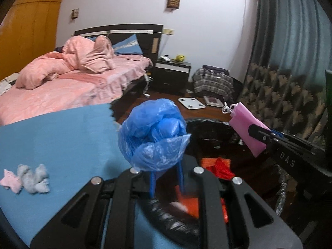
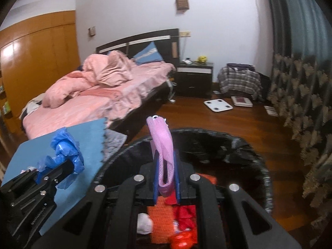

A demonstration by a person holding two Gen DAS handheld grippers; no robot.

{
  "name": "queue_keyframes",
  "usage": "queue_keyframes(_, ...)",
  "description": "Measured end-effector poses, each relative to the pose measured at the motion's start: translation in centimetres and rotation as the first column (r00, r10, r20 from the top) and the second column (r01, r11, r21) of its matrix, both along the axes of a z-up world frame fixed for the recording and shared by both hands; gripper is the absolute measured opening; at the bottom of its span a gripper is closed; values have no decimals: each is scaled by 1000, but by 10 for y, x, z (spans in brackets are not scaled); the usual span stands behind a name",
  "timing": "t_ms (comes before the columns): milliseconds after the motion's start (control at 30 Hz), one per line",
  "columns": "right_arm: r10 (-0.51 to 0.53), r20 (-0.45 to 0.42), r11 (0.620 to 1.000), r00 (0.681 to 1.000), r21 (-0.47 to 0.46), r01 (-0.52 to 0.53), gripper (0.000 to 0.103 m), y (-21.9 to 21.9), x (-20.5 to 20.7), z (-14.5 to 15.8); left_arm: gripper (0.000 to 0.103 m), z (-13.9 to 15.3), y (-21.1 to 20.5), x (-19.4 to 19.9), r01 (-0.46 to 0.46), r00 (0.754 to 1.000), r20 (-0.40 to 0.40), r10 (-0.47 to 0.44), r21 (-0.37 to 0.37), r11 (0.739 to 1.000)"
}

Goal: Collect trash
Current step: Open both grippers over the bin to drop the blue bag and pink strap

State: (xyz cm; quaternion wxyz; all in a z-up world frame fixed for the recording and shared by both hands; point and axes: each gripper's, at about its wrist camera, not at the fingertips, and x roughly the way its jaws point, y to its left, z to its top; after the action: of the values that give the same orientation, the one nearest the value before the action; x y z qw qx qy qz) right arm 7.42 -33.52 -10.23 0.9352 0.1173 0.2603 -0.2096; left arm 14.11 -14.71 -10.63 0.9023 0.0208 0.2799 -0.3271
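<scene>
Both cameras ride just behind their fingers, tilted downward over a black-lined trash bin point(image 2: 238, 145) and facing into a bedroom. The left wrist view looks from above a blue mat point(image 1: 62, 141), the bin point(image 1: 209, 128) close at 5 o'clock. The right wrist view sits directly over the bin, the mat point(image 2: 87, 137) at 9 o'clock. Both share the pink bed point(image 1: 68, 91) point(image 2: 93, 103) at 10 o'clock, the nightstand point(image 1: 172, 72) point(image 2: 195, 78) at 12 and the curtain point(image 1: 290, 62) point(image 2: 300, 83) at 2.
</scene>
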Motion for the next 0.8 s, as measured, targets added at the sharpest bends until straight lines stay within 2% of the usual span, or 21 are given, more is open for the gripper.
queue_keyframes(267,-89,-29,996,996,-11,89,12,-42,-16,-5,17,-5,-39,5,89,995,-51,-89,-21,996)
queue_keyframes(300,-96,-34,995,995,-12,96,13,-44,-16,-6,20,-7,-43,6,118,990,-72,-120,-31,993)
queue_keyframes(333,-108,-38,994,993,-14,108,16,-47,-18,-7,28,-9,-45,6,138,986,-85,-141,-39,990)
queue_keyframes(367,-122,-44,992,992,-15,121,21,-50,-19,-9,35,-11,-45,6,155,983,-94,-159,-47,987)
queue_keyframes(400,-136,-53,991,989,-11,136,26,-53,-19,-11,56,-14,-45,5,168,980,-99,-172,-49,985)
queue_keyframes(433,-147,-57,989,988,-9,146,38,-55,-20,-13,69,-16,-42,3,171,980,-95,-175,-51,984)
queue_keyframes(467,-154,-59,988,986,-12,153,49,-55,-20,-14,72,-19,-38,1,173,980,-90,-177,-55,983)
queue_keyframes(500,-164,-58,986,985,-21,163,54,-56,-22,-15,74,-21,-35,0,173,980,-91,-177,-54,983)
queue_keyframes(567,-169,-55,985,984,-32,168,71,-53,-22,-16,78,-26,-24,-2,161,981,-103,-165,-48,986)
queue_keyframes(633,-159,-49,987,986,-43,157,81,-47,-21,-15,82,-27,-9,-1,130,986,-98,-133,-41,991)
queue_keyframes(800,-81,-26,995,996,-64,79,91,-18,-13,-10,85,-25,40,1,0,997,-73,-1,-17,1000)
